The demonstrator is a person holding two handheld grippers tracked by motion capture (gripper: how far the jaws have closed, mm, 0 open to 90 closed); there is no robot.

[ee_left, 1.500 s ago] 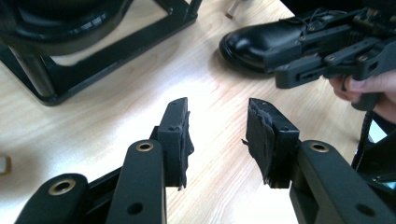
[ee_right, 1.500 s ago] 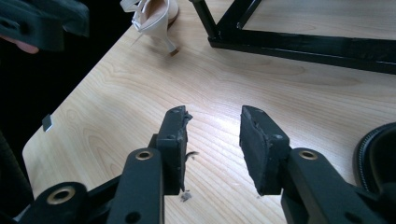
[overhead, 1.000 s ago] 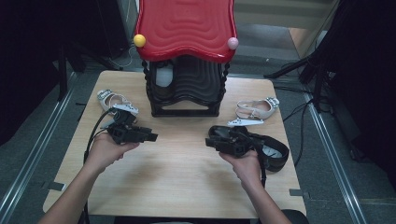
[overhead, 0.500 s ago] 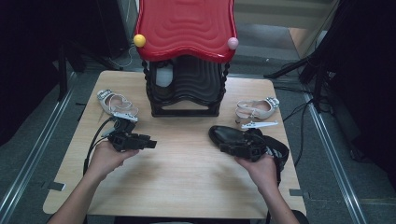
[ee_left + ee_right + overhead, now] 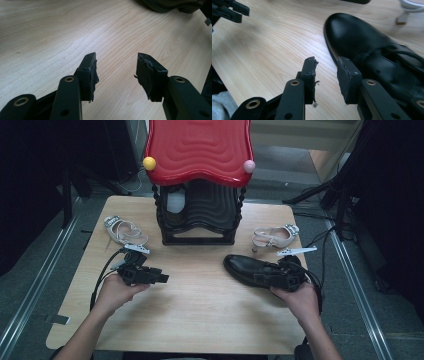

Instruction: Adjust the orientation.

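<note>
Black shoe [image 5: 372,50] lies just beside the right gripper [image 5: 327,63], jaws apart, holding nothing.

Worktop [image 5: 200,320] seen from above: shoe rack [image 5: 198,215] at rear centre; one sandal [image 5: 125,231] to its left, another sandal [image 5: 272,237] to its right; shoe [image 5: 250,269] in front of the right sandal, toe toward centre; left claw [image 5: 162,278] front left, right claw [image 5: 265,279] beside the shoe

Red-topped black rack [image 5: 199,195] at table's [image 5: 200,320] far edge. Pale sandal [image 5: 125,230] left of rack, second pale sandal [image 5: 272,236] right of it, both lying on wood.
</note>
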